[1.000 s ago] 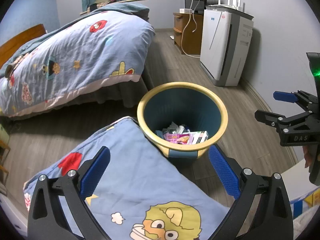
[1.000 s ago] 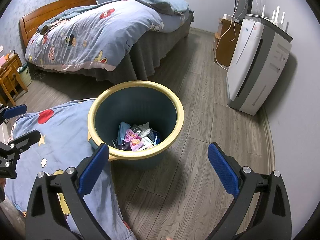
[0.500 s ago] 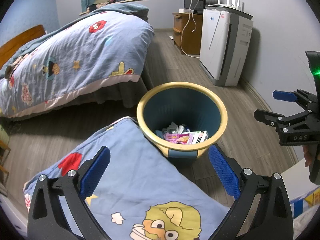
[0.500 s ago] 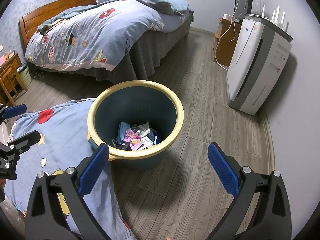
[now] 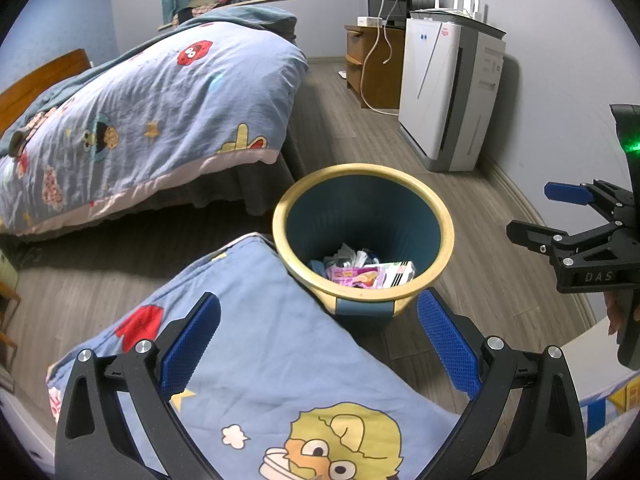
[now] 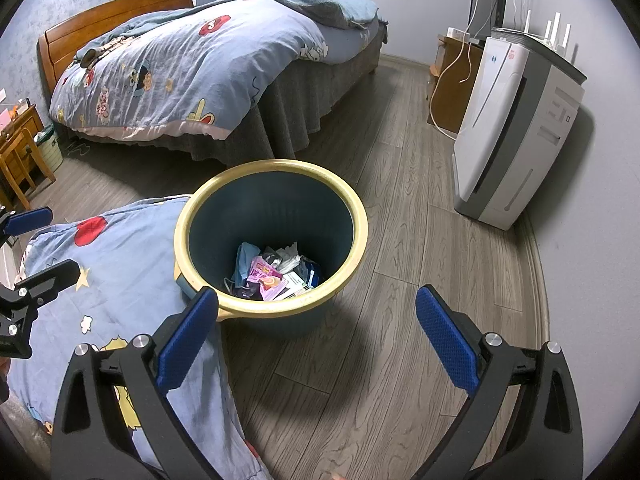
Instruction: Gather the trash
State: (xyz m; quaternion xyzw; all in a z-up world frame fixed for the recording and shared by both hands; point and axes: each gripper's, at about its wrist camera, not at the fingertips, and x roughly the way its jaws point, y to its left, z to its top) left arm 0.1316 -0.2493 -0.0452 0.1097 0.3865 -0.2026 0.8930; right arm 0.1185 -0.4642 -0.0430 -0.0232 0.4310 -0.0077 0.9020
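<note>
A blue bin with a yellow rim (image 5: pixel 444 236) (image 6: pixel 360 236) stands on the wood floor. Inside it lies trash (image 5: pixel 366 270) (image 6: pixel 274 272): a pink wrapper, white crumpled paper, blue scraps. My left gripper (image 5: pixel 318 338) hovers open just short of the bin, above a cartoon-print blue quilt (image 5: pixel 248 360), with nothing between its fingers. My right gripper (image 6: pixel 316 334) is open and empty too, near the bin's front rim. Each gripper shows in the other's view, the right one (image 5: pixel 554 212) at the right edge and the left one (image 6: pixel 38 244) at the left edge.
A bed with a printed duvet (image 5: pixel 132 120) (image 6: pixel 188 72) fills the far left. A white air purifier (image 5: pixel 448 96) (image 6: pixel 520 128) and a wooden cabinet (image 5: pixel 374 66) with cables stand by the right wall. Bare floor (image 6: pixel 420 248) lies right of the bin. A wooden chair (image 6: pixel 16 160) is at far left.
</note>
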